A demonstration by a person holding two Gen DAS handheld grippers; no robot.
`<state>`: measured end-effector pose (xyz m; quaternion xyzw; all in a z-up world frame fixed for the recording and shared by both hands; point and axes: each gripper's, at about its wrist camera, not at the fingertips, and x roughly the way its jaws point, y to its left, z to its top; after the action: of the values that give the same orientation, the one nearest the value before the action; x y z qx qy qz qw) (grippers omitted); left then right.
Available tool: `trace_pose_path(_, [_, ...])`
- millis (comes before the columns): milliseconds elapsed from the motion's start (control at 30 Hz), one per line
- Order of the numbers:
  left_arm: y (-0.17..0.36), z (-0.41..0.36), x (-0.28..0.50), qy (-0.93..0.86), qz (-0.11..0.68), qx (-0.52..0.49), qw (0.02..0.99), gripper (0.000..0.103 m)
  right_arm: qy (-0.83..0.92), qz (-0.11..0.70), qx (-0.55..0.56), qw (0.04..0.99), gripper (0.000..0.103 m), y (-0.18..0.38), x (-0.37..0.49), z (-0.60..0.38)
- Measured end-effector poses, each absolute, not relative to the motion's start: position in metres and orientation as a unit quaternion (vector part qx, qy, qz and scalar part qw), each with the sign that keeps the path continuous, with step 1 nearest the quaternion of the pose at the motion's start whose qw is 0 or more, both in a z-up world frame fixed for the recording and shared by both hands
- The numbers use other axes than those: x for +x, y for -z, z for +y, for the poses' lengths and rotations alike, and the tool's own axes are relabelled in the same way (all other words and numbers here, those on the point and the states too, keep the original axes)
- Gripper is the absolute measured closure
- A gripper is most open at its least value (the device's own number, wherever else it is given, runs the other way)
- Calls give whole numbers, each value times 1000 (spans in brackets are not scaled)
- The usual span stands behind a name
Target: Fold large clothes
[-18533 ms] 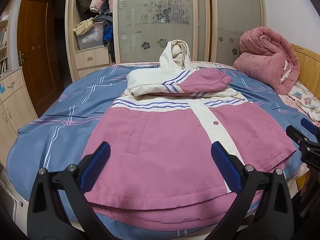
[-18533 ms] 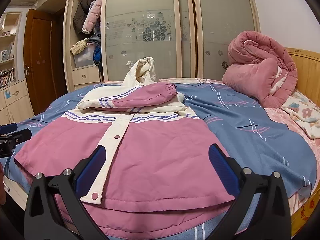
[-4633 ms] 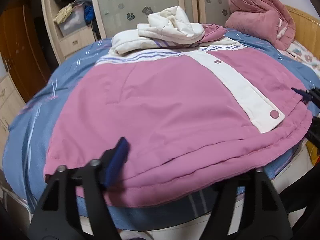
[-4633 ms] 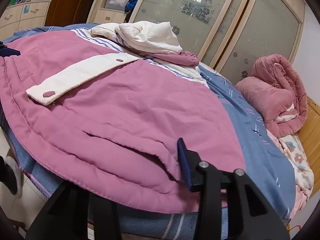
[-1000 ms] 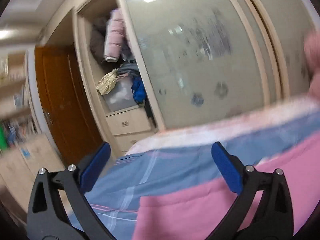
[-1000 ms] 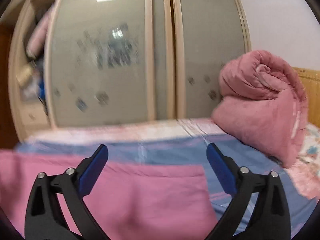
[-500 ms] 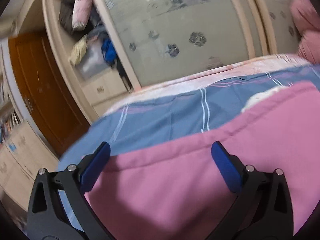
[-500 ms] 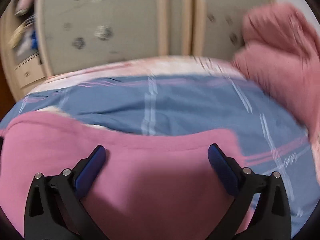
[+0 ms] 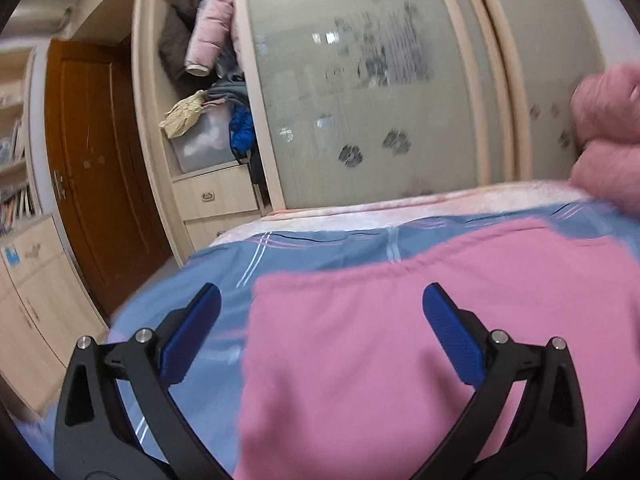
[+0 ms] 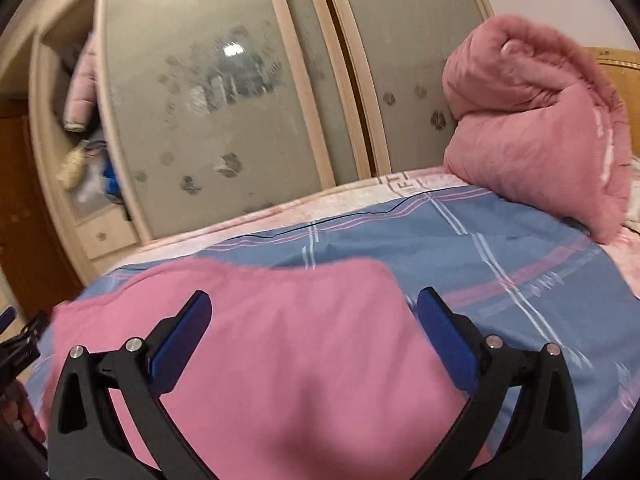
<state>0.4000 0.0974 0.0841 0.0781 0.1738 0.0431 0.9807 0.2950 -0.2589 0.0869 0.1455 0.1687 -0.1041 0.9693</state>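
Observation:
The pink jacket (image 9: pixel 420 340) lies folded over on the blue striped bed cover (image 9: pixel 304 248); only plain pink fabric shows, its white parts hidden. My left gripper (image 9: pixel 318 332) hovers open over the jacket's left edge, nothing between its blue pads (image 9: pixel 188 332). In the right wrist view the jacket (image 10: pixel 288 320) fills the lower middle, and my right gripper (image 10: pixel 314 332) is open above its right part, holding nothing. The left gripper's tip (image 10: pixel 16 340) peeks in at that view's left edge.
A rolled pink quilt (image 10: pixel 536 128) sits at the bed's far right by a wooden headboard (image 10: pixel 616 60). Frosted sliding wardrobe doors (image 9: pixel 380 92) stand behind the bed, with an open shelf of clothes (image 9: pixel 208 92), a brown door (image 9: pixel 96 168) and low cabinets (image 9: pixel 36 300) at left.
Both grippers, shut on the jacket's hem 4.6 s ago, are open since about a second ago. The hem now lies folded up over the top; both views tilted upward in the last half second.

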Motion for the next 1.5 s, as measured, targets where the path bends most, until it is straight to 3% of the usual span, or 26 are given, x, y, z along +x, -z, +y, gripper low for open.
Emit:
trace_pose_path(233, [-80,117,217,-12,198,33,980,2,122,184,110,969,1,-75,124,-216])
trace_pose_path(533, [-40,92,100,24,252,14,967,2,97,206,66,971,1,-44,48,-164])
trace_pose_path(767, [-31,66,74,42,246,21,968,2,46,198,14,979,1,-45,34,-115])
trace_pose_path(1500, [-53,58,62,71,202,10,977,2,34,182,17,983,1,-50,24,-107])
